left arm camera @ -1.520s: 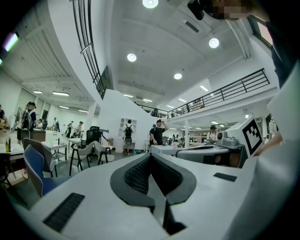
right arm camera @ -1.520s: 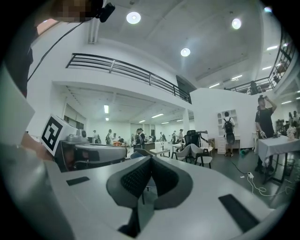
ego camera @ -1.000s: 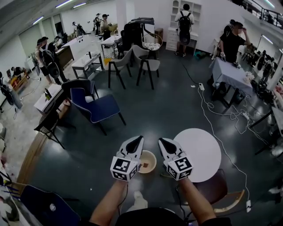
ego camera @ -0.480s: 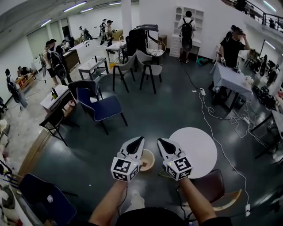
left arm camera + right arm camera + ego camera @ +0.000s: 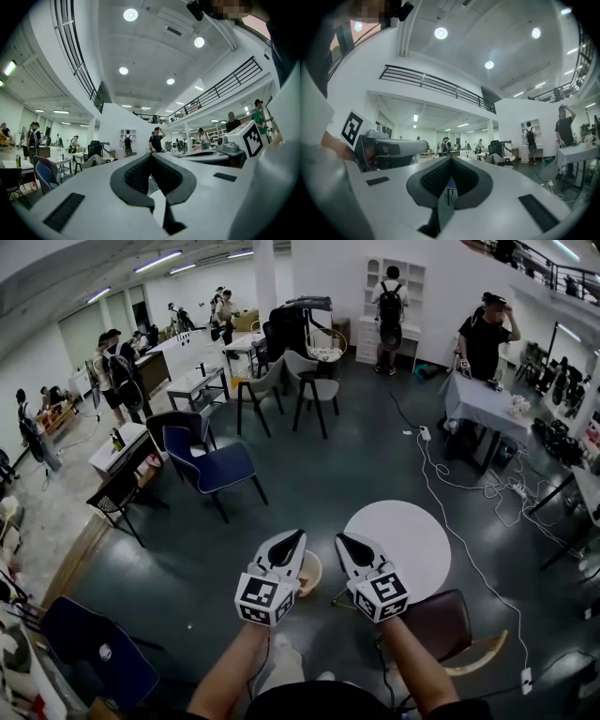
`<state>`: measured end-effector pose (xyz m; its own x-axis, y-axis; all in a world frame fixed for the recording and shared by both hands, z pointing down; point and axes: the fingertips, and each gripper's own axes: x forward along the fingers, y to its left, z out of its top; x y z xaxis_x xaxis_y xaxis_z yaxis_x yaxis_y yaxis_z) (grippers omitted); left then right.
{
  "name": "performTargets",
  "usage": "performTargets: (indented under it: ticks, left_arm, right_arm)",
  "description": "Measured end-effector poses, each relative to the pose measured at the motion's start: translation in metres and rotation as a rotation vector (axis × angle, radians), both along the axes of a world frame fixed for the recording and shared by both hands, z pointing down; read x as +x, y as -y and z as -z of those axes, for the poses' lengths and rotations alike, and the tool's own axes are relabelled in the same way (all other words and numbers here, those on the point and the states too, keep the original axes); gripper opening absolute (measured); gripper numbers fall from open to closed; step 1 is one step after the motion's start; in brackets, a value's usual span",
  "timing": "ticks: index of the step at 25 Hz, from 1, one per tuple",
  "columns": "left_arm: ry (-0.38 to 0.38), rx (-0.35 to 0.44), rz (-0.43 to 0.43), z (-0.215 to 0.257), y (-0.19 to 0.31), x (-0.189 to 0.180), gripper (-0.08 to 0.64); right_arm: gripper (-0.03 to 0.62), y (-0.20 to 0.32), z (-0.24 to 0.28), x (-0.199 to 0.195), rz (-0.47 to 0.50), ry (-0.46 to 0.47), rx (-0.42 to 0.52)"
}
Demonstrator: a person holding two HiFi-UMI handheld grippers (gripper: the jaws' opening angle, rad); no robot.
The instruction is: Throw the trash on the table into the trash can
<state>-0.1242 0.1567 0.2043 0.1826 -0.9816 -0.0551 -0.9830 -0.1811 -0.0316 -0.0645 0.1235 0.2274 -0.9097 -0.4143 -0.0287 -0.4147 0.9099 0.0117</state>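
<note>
head view: the left gripper (image 5: 293,541) and right gripper (image 5: 345,542) are held side by side, level, pointing away from the person over the dark floor. the trash can (image 5: 310,572), a pale round tub, stands on the floor and shows in the gap between the two grippers, partly hidden by the left one. the round white table (image 5: 408,526) is just right of the can, beyond the right gripper. a brown chair (image 5: 450,626) sits against the table's near side, a blue chair (image 5: 211,467) stands well off to the left, and a white cable (image 5: 441,493) runs across the floor past the table.

left gripper view: the left gripper (image 5: 151,156) has its jaws pressed together at the tips, with nothing held. the right gripper (image 5: 220,152) shows alongside at the right (its marker cube facing the camera).

right gripper view: the right gripper (image 5: 450,159) is likewise closed tip to tip and empty. the left gripper (image 5: 391,151) shows at the left.
</note>
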Motion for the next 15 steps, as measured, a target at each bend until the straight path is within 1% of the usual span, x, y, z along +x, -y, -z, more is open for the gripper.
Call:
performTargets:
  ticks: [3,15]
  left_arm:
    - [0.004,-0.001,0.003,-0.001,-0.008,0.014,0.015]
    - [0.021,-0.011,-0.003,0.005,-0.015,0.032,0.015]
  right_arm:
    - [0.018,-0.008,-0.001,0.015,0.000,0.004,0.000]
    - [0.018,-0.012,0.012,0.028,0.003,0.028,0.002]
